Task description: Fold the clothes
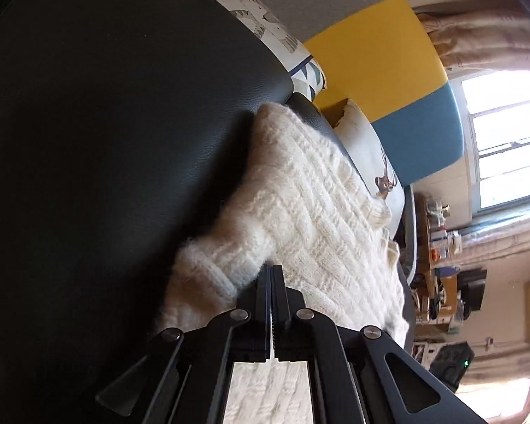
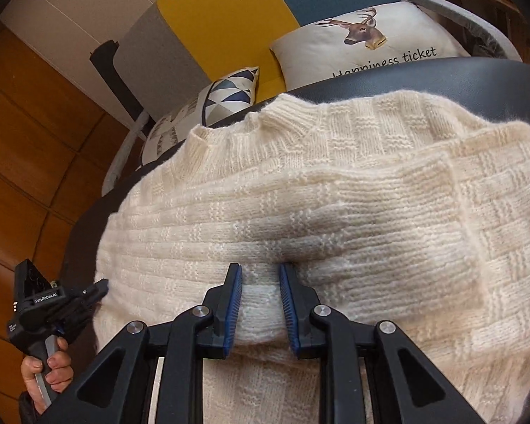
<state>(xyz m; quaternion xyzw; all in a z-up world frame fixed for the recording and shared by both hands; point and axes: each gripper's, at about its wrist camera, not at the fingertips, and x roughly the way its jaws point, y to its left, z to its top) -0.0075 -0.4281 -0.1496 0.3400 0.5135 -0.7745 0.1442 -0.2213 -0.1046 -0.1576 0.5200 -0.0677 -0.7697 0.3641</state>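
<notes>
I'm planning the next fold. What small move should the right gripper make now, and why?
Probably close the right gripper on the sweater: its jaws stand open around a knit fold, while the left gripper looks shut at the sweater's edge.

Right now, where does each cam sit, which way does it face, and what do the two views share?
Left wrist: on the left gripper, jaws shut, looking along the white sweater on the black surface toward a window.
Right wrist: on the right gripper, jaws apart around a knit fold, facing the collar and deer pillow; the person's hand shows lower left, holding the other gripper.
Shared: sweater, black surface, deer pillow, yellow-blue backrest.
</notes>
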